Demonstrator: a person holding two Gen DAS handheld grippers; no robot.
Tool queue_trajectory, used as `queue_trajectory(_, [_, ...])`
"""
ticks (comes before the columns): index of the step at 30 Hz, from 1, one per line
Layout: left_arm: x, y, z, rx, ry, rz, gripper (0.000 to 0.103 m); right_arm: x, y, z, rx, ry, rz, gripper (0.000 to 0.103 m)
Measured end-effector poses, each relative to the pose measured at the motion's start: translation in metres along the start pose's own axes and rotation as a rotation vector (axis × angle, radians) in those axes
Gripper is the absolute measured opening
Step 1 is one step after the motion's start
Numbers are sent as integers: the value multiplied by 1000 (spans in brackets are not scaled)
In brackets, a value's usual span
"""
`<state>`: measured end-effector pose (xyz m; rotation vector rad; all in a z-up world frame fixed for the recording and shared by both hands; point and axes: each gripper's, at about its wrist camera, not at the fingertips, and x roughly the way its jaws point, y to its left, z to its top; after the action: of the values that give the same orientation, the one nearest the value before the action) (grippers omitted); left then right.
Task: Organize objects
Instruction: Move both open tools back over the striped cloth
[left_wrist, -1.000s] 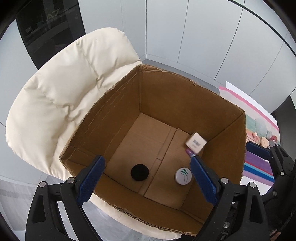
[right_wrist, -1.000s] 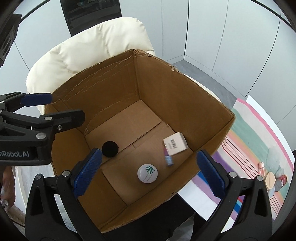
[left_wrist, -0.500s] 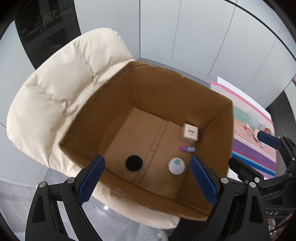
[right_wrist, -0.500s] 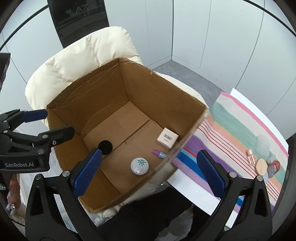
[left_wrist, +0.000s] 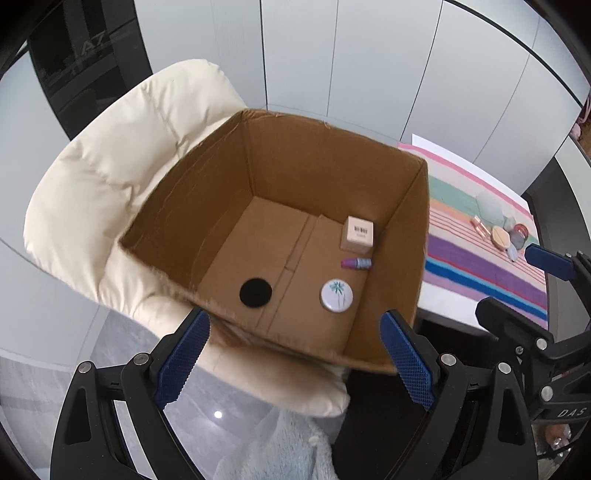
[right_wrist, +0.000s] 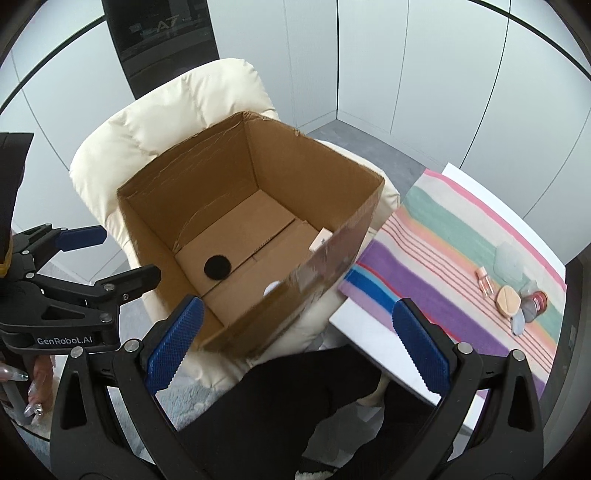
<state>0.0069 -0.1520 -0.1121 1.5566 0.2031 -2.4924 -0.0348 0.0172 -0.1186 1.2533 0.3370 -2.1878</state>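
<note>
An open cardboard box (left_wrist: 332, 173) (right_wrist: 317, 173) sits on a cream chair. Inside lie a black round disc (left_wrist: 255, 291) (right_wrist: 217, 266), a white round tin with a green palm print (left_wrist: 336, 295), a small purple tube (left_wrist: 356, 263) and a small beige carton (left_wrist: 357, 234). Several small cosmetics (left_wrist: 498, 229) (right_wrist: 517, 291) lie on the striped cloth at the right. My left gripper (left_wrist: 295, 362) is open and empty, above the box's near edge. My right gripper (right_wrist: 295, 343) is open and empty, back from the box.
The cream padded chair (left_wrist: 96, 192) (right_wrist: 155, 122) holds the box. A striped cloth (left_wrist: 476, 266) (right_wrist: 454, 254) covers a white table at the right. A dark panel (right_wrist: 162, 40) stands behind the chair. Dark clothing (right_wrist: 295, 413) lies below the right gripper.
Both grippers have pulled back and up from the box, so it looks smaller and farther. The right view has swung right, showing more of the striped cloth. Box contents have not moved.
</note>
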Motion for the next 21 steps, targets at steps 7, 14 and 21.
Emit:
queue_trajectory(7, [-17, 3, -31, -17, -12, 6, 94, -18, 10, -26, -8, 2, 23, 103])
queue_trajectory(14, [-15, -1, -30, -12, -10, 5, 94, -20, 16, -31, -25, -3, 14, 103])
queue_trajectory(21, [-10, -6, -25, -14, -10, -2, 94, -21, 11, -33, 1, -12, 6, 103])
